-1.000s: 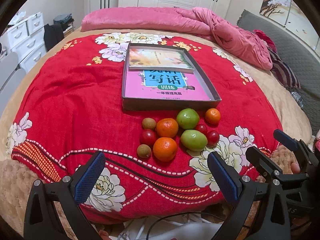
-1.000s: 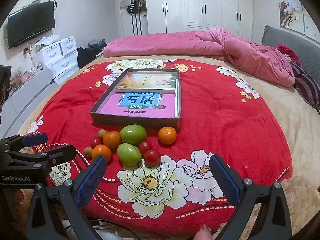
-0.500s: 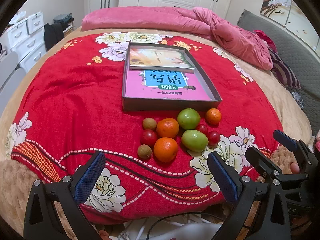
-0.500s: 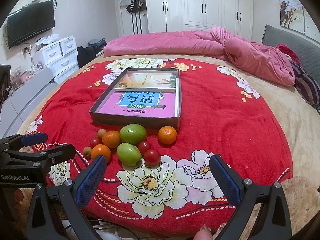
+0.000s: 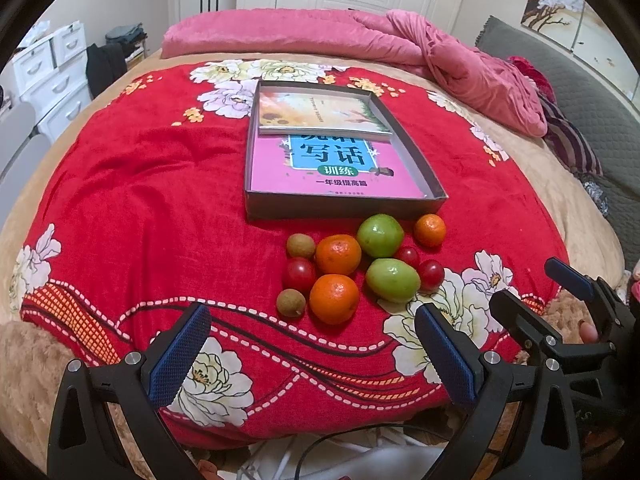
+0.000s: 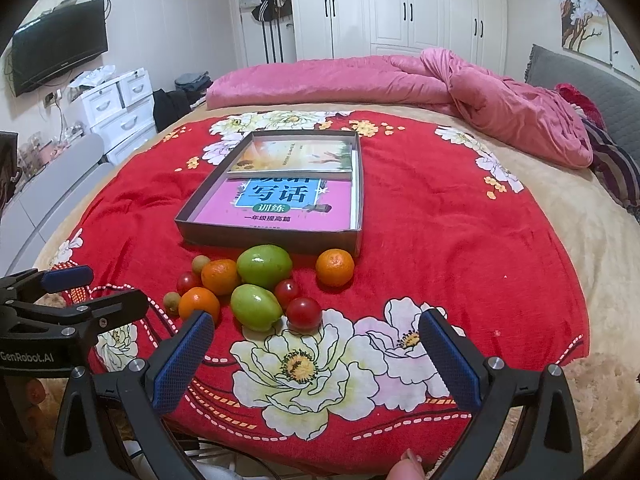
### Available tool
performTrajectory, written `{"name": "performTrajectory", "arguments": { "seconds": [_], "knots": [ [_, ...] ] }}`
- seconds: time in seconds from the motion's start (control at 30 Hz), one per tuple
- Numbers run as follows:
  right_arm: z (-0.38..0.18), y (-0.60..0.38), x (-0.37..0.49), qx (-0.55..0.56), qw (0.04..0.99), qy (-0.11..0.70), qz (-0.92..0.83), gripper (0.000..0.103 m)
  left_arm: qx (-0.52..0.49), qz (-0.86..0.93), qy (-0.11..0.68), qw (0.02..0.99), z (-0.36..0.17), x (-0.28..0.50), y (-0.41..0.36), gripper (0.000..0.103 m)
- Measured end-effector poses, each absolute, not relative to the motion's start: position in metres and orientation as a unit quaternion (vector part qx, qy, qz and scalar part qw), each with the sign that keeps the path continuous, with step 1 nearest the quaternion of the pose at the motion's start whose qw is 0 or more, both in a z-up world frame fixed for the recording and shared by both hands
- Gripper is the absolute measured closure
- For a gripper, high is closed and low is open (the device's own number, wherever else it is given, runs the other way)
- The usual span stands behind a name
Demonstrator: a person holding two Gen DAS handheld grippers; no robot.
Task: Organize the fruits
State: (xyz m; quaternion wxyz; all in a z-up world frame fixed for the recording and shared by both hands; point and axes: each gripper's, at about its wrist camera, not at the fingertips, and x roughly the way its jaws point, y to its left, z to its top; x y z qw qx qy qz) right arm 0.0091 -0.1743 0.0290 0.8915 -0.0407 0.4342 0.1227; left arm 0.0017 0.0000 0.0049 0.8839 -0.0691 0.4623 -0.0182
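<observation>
A cluster of fruit lies on the red flowered blanket (image 5: 120, 200): three oranges (image 5: 334, 298), two green fruits (image 5: 393, 280), three small red fruits (image 5: 299, 274) and two small brown ones (image 5: 291, 302). It also shows in the right wrist view, with the lone orange (image 6: 335, 267) at its right. A shallow grey box (image 5: 344, 206) holding two books sits just behind the fruit. My left gripper (image 5: 312, 356) is open and empty, in front of the fruit. My right gripper (image 6: 316, 360) is open and empty, near the bed's front edge.
A pink duvet (image 5: 460, 60) is bunched at the back and right of the bed. White drawers (image 6: 120, 108) and a TV (image 6: 60, 46) stand at the left, wardrobes (image 6: 400, 8) behind. Cables (image 5: 340, 452) lie on the floor below the bed edge.
Both grippers have barely moved; the view in each has shifted very slightly. Nothing was taken hold of and no fruit has moved.
</observation>
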Motion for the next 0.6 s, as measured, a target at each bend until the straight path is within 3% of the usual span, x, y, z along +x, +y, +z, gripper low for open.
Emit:
{"name": "performTrajectory", "arguments": {
  "seconds": [0.6],
  "knots": [
    [0.017, -0.171, 0.021, -0.035, 0.89, 0.435, 0.135, 0.0, -0.084, 0.014, 0.502, 0.86, -0.026, 0.014, 0.031, 0.001]
  ]
}}
